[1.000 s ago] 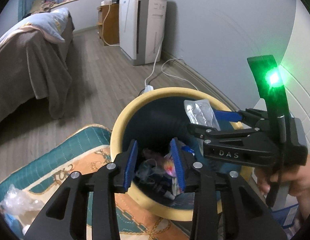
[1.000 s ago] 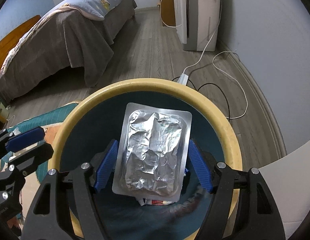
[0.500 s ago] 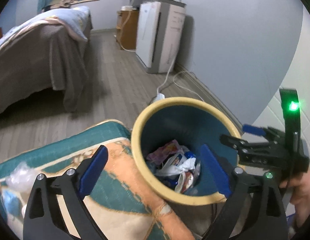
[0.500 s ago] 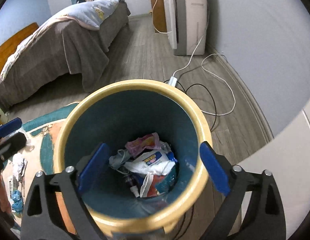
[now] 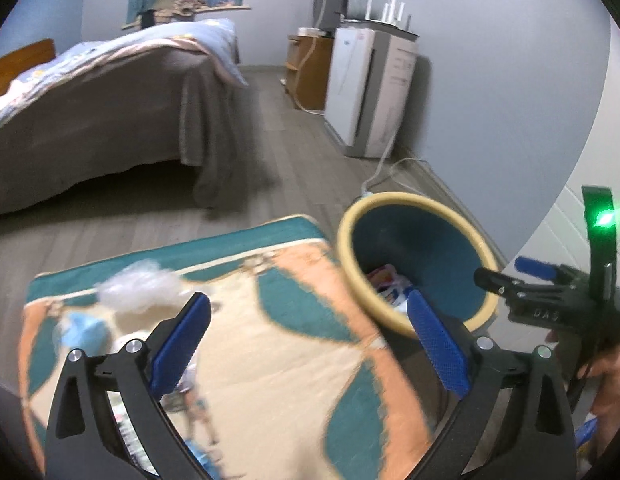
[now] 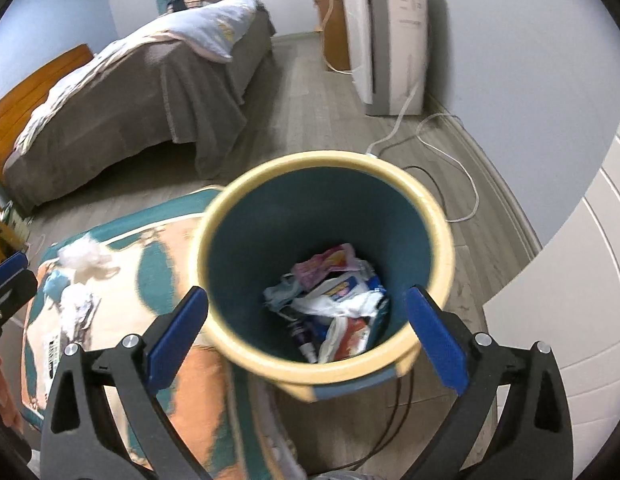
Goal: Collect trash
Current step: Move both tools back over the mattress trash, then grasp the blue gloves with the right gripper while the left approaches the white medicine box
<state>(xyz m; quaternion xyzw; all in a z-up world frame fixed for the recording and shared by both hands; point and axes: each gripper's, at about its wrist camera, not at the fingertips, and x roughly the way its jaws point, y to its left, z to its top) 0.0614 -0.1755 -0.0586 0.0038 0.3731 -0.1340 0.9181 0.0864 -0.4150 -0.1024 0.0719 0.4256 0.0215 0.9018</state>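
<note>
A bin with a yellow rim [image 6: 326, 160] and teal inside stands on the floor beside a patterned rug [image 6: 189, 364]. Wrappers and packets [image 6: 338, 304] lie at its bottom. My right gripper [image 6: 305, 308] hangs above the bin's near rim, open wide with nothing between its fingers. My left gripper [image 5: 305, 320] is over the rug [image 5: 293, 360], left of the bin [image 5: 414, 200]. Its jaws are opening and nothing is between them. Loose trash lies on the rug: a crumpled clear plastic wad [image 5: 137, 284] and a blue scrap [image 5: 83, 332]. The right gripper [image 5: 526, 276] shows at the right edge.
A bed with a grey cover [image 5: 109, 120] fills the left. A white air purifier [image 6: 390, 36] stands against the grey wall, and its cables [image 6: 450, 152] run along the floor behind the bin. A white panelled surface [image 6: 570, 280] is close on the right.
The foil packet has left the right gripper and is out of sight. Both grippers opened wide and drew back and up from the bin. The left one swung left over the rug.
</note>
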